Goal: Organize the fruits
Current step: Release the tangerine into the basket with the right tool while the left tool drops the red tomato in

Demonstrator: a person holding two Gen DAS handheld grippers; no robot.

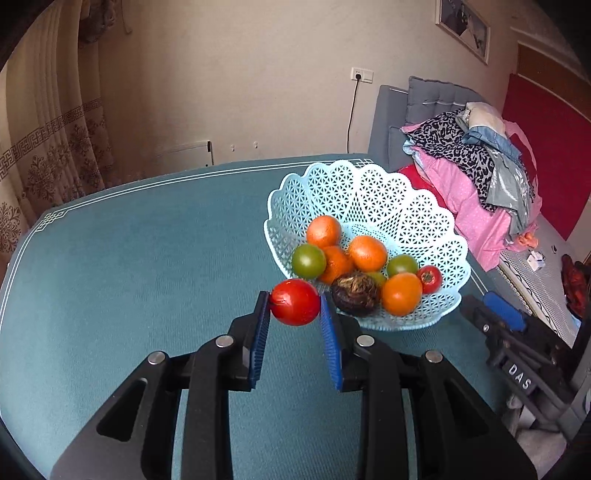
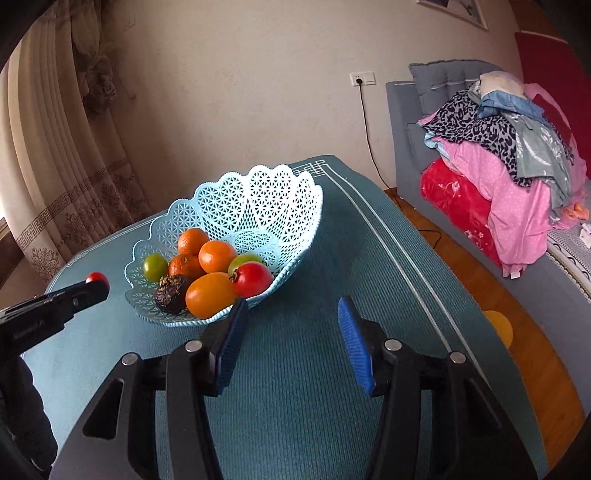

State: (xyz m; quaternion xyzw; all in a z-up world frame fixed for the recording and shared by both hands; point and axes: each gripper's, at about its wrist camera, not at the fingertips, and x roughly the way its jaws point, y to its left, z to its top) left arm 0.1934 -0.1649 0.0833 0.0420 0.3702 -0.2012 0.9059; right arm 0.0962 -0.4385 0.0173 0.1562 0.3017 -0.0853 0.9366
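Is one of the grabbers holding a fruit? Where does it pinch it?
Yes. The left gripper pinches a red tomato across its middle, one blue finger on each side. The right gripper is open and holds nothing.

Teal table (image 1: 147, 258) showing white border lines; pale-blue lattice basket (image 1: 369, 192) holding orange, green, red fruits; red tomato (image 1: 295, 301); blue gripper pads (image 1: 258, 332).

— What stands around the teal table cloth with the white line border (image 2: 362, 236)?

— Beyond it, a white wall socket (image 2: 362, 78) with a black cord (image 2: 367, 129) hanging down. To its right, a grey padded sofa (image 2: 406, 147) bears a heap of pink, red and leopard-print bedding (image 2: 498, 166).

— And to its left?

— A beige patterned curtain (image 2: 55, 177). A framed picture (image 1: 463, 27) hangs above the sofa.
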